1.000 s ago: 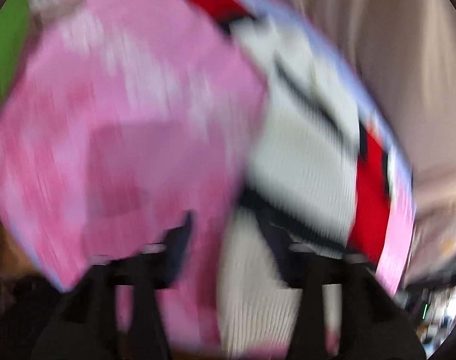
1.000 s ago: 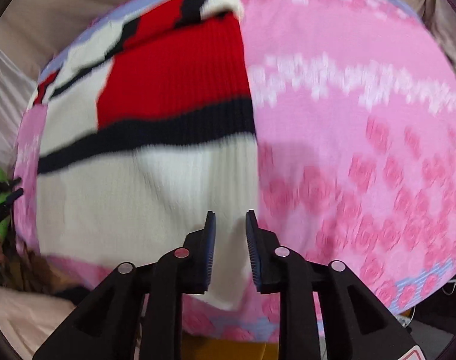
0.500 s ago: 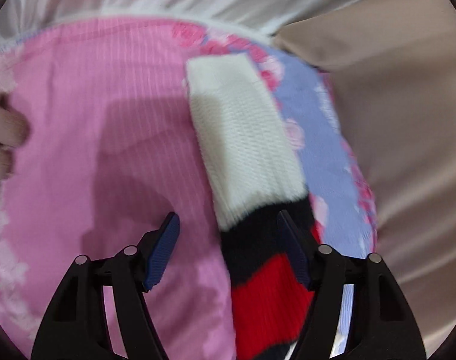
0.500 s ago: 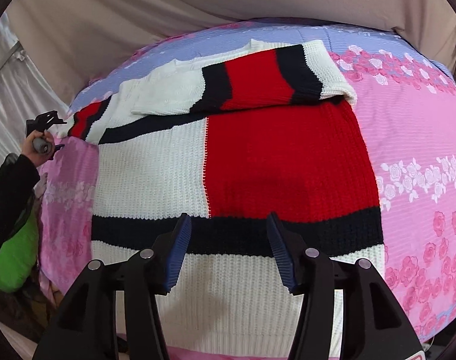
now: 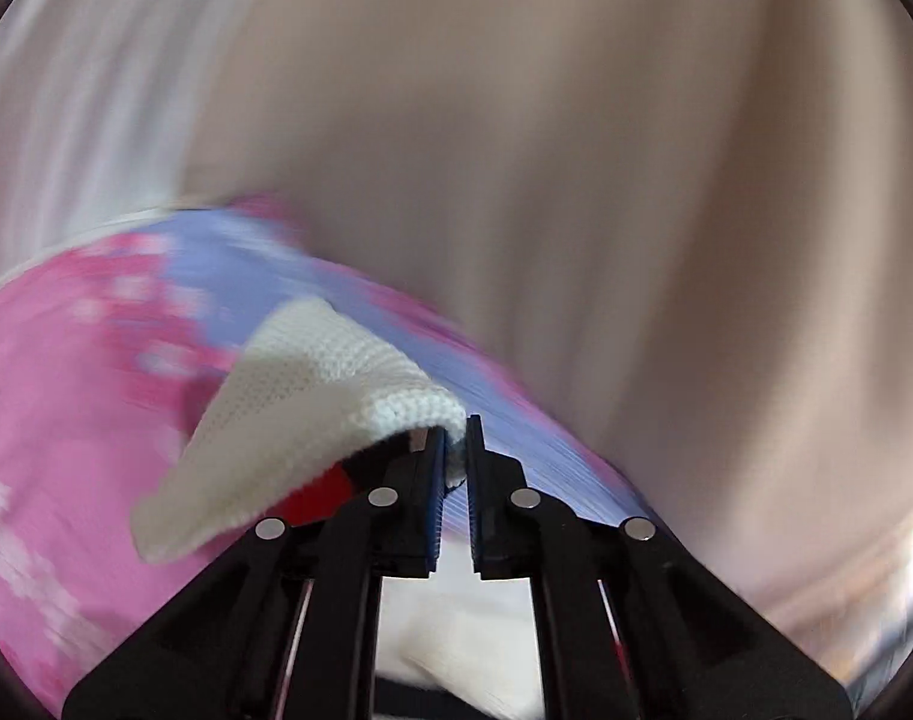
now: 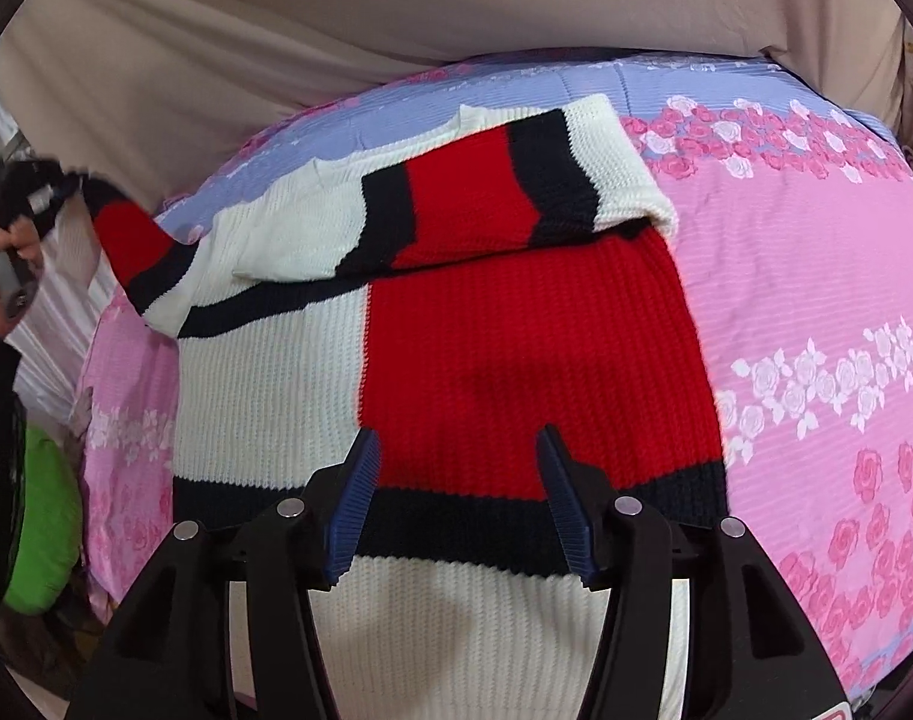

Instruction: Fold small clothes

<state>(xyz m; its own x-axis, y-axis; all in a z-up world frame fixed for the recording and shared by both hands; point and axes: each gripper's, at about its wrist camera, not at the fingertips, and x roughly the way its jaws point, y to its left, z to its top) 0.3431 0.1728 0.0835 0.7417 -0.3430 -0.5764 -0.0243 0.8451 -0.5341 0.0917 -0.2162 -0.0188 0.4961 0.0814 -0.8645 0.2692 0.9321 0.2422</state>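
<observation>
Mostly flat on the bed: a chunky rib-knit sweater in cream, red and black blocks (image 6: 456,372), spread over a pink and lavender bedsheet printed with roses (image 6: 816,276). Body panel reads cream on the camera's left half, red on the right half, a black band across below both, then a cream hem section nearest the right wrist camera. One sleeve is folded across the upper chest, showing cream, black, red, black bands and a cream cuff, the cuff ending near the sweater's right-hand edge as seen. Other sleeve is lifted off the bed at the far left of that view, red and black bands rising toward the left hand-held gripper (image 6: 39,195), which shows there only as a dark blurred shape above the person's hand.

Left wrist view, blurred: left hand-held gripper (image 5: 454,450) has its blue-padded fingers nearly together, pinching the cream knit cuff; the cuff drapes leftward over the finger, red knit showing under it. Bedsheet and beige draped cloth backdrop (image 5: 576,150) behind.

Right hand-held gripper (image 6: 456,504) stands wide apart, holding nothing, poised over the black band and lower red panel; contact with the knit cannot be told.

No readable writing or labels on the sweater.
</observation>
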